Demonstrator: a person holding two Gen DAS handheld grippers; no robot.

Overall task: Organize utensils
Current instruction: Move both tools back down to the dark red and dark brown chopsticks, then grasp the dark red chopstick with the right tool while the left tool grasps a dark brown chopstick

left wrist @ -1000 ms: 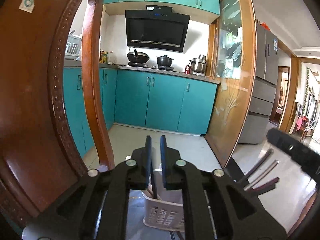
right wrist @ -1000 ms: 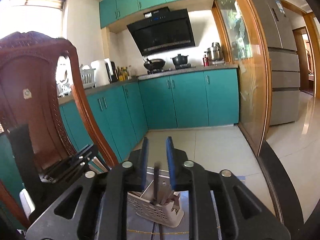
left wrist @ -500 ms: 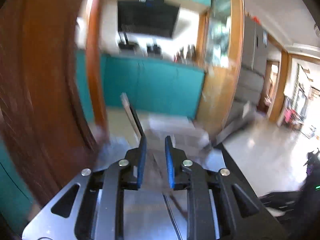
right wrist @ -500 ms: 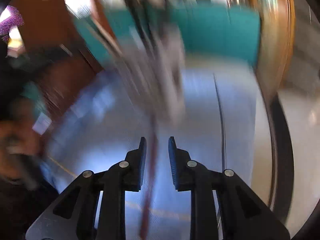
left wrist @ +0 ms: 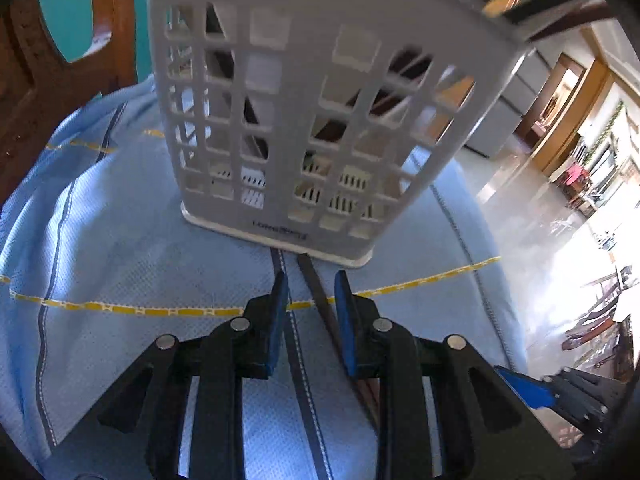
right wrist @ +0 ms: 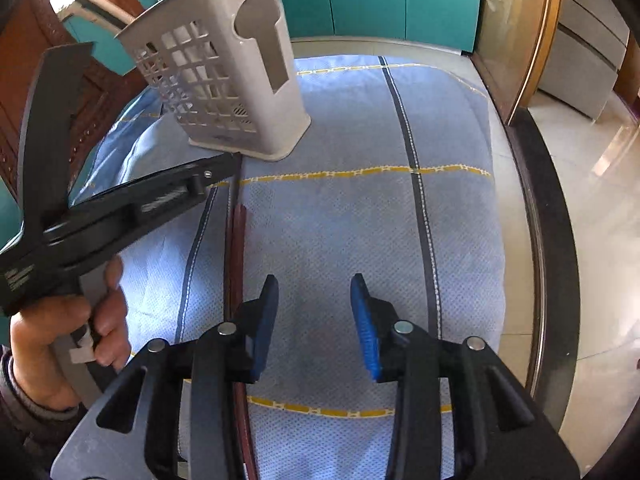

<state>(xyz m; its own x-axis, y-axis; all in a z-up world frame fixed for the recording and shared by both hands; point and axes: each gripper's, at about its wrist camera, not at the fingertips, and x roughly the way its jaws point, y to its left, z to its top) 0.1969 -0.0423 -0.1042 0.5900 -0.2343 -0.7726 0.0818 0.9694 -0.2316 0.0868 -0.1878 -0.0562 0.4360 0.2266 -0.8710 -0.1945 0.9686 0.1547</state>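
Blue waffle-weave cloth w/ yellow and dark stripes covers the tabletop. Near its far-left part stands a grey plastic utensil caddy, lattice-sided, upright, w/ dark utensil handles showing through the holes and poking out the top. On the cloth just in front of the caddy lie dark reddish chopsticks, prob. a pair, side by side and running lengthwise toward the cameras, far ends almost at the caddy base. Left gripper sits low over the cloth, blue pads apart w/ the chopsticks passing between them nearer the right-hand pad; can't tell if they touch. Right gripper is spread wide over bare cloth, chopsticks just beside its left finger. A hand holds the left gripper's handle.
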